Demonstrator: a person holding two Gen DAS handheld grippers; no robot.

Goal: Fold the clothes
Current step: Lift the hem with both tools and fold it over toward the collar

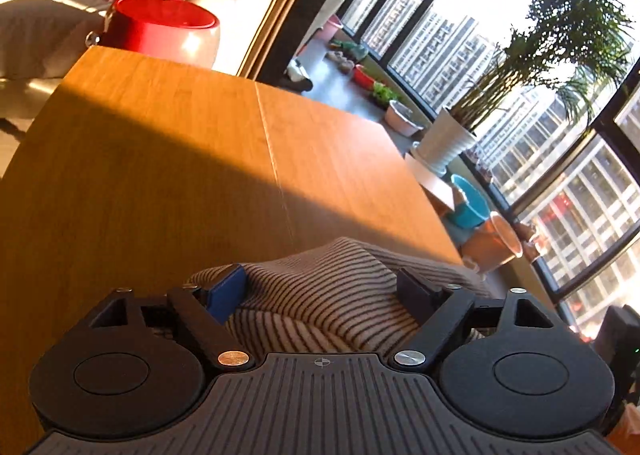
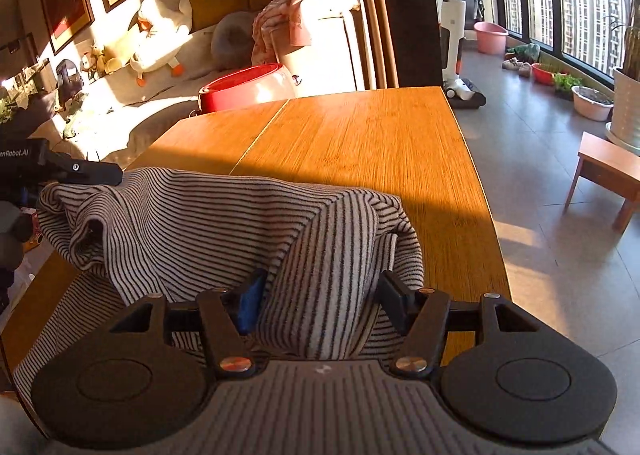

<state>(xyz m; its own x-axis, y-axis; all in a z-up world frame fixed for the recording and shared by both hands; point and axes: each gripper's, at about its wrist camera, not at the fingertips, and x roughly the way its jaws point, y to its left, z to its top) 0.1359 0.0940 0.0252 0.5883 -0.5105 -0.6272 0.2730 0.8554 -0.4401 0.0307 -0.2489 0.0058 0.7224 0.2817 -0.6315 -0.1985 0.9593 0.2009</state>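
A striped beige and black garment (image 2: 224, 231) lies bunched at the near end of the wooden table (image 2: 360, 143). My right gripper (image 2: 322, 297) stands wide open with a fold of the garment between its blue pad and black pad. My left gripper (image 1: 322, 291) is also wide open, and the striped cloth (image 1: 320, 295) bulges up between its fingers. In the right wrist view the left gripper (image 2: 86, 175) shows at the left edge, its black finger resting on the garment's upper left corner.
A red basin (image 2: 248, 89) stands beyond the table's far edge. A sofa with a plush goose (image 2: 160, 35) and pink clothes (image 2: 296, 15) is behind. A potted palm (image 1: 448, 139), a small wooden stool (image 2: 604, 171) and basins line the window side.
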